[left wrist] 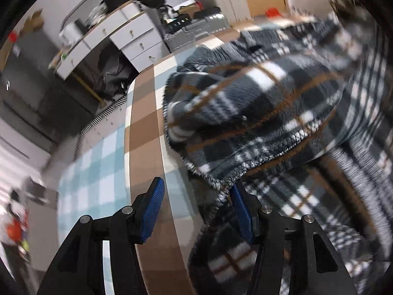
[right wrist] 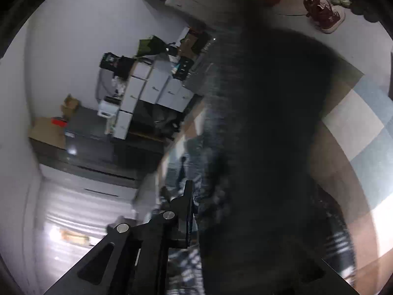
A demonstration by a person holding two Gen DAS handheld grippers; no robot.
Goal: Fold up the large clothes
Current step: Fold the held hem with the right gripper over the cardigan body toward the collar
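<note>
The big, soft, dark checked fleece garment [left wrist: 258, 113] looks floppy and light; grab its stitched hem. The left gripper [left wrist: 196, 211] is spread; the right gripper [right wrist: 196, 211] pinches dark cloth.

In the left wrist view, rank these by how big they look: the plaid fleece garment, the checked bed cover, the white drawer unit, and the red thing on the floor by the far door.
1. Plaid fleece garment, inflated by nearness to the camera.
2. Checked bed cover.
3. White drawer unit.
4. Red thing, far off, so only apparently tiny.
</note>
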